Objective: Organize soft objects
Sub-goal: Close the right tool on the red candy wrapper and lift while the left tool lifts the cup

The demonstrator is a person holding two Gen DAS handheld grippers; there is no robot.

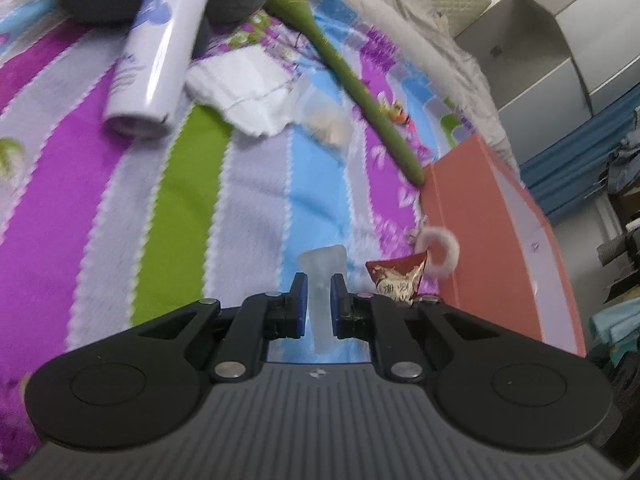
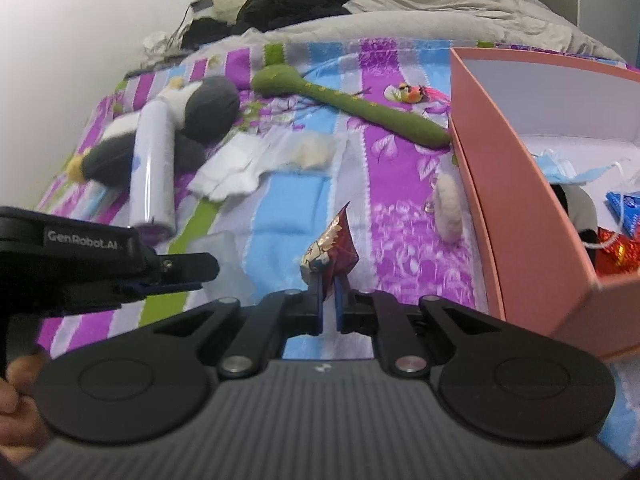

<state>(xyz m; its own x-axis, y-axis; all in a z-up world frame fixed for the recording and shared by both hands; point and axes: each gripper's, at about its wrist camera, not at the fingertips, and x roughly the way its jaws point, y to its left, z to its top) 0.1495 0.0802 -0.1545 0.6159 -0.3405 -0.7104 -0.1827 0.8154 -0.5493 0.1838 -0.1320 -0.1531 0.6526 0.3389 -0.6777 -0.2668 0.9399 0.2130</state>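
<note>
Gripping a translucent soft piece (image 1: 322,280) in my left gripper (image 1: 319,294) and a red foil packet (image 2: 331,249) in my right gripper (image 2: 329,300), I see the pink box (image 2: 516,200) holding blue masks (image 2: 560,166) and red wrappers (image 2: 618,252).

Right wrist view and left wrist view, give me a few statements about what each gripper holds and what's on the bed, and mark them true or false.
1. The right gripper is shut on a red snack packet. True.
2. The left gripper is open and holds nothing. False: it is shut on a translucent piece.
3. The pink box is empty. False: face masks and other items lie inside.
4. The green plush stick lies on the striped blanket, outside the box. True.
</note>
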